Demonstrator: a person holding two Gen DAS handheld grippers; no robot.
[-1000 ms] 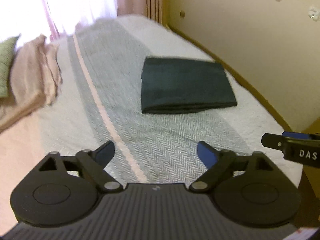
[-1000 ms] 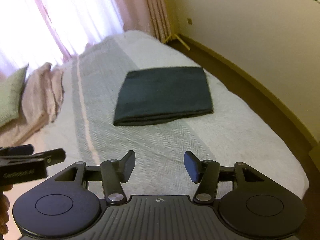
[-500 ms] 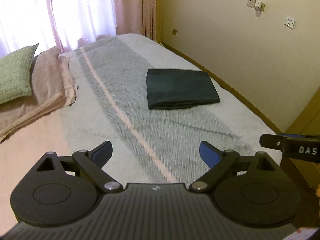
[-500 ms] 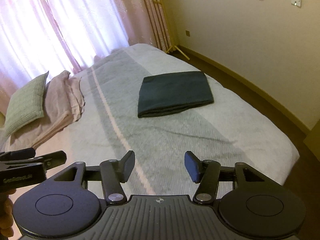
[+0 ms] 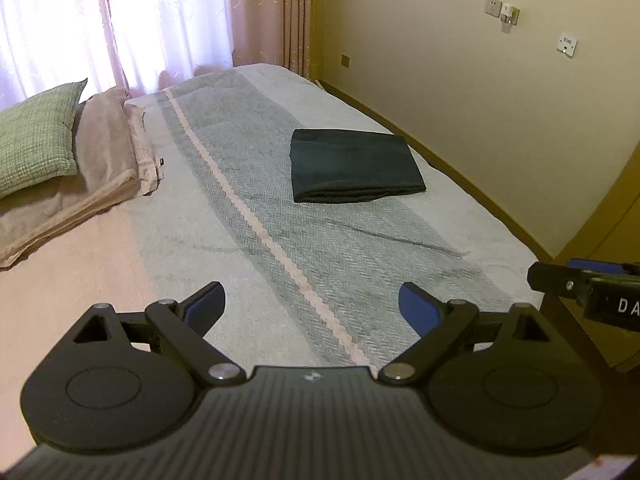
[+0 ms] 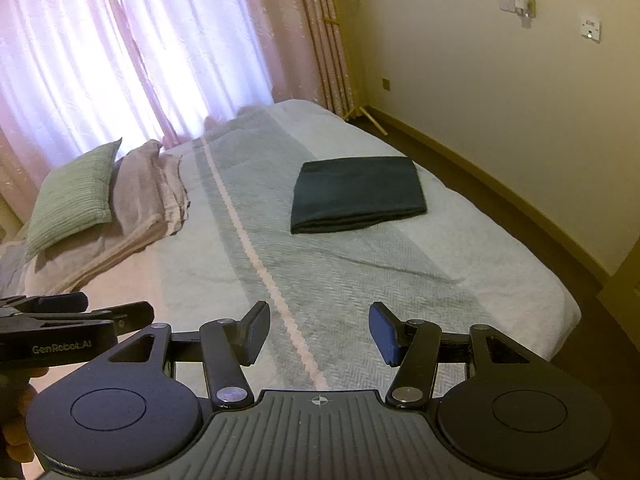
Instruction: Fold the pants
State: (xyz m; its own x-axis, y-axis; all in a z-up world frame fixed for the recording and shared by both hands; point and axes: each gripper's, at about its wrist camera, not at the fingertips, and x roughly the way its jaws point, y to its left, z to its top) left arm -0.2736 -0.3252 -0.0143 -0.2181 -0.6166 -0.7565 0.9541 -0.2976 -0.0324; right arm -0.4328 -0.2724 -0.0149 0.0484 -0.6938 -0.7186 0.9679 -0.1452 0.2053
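Observation:
Dark pants [image 5: 354,164] [image 6: 358,194] lie folded into a neat flat rectangle on the right half of the bed, far ahead of both grippers. My left gripper [image 5: 314,306] hangs open over the near end of the bed with nothing between its blue pads. My right gripper [image 6: 320,330] is also open and holds nothing. Each gripper shows at the edge of the other's view: the right gripper [image 5: 584,288] at the right edge of the left wrist view, the left gripper [image 6: 72,320] at the left edge of the right wrist view.
A grey herringbone bedspread with a pink stripe [image 5: 256,220] covers the bed [image 6: 500,248]. A green pillow [image 5: 36,140] and a beige folded blanket [image 5: 100,168] lie at the left. Curtains [image 6: 140,60] hang behind. A wall [image 6: 500,100] and dark floor [image 6: 520,216] run along the right.
Both grippers have drawn back and up from the bed. The folded pants look smaller and farther off, and more of the room shows. Both grippers stay open.

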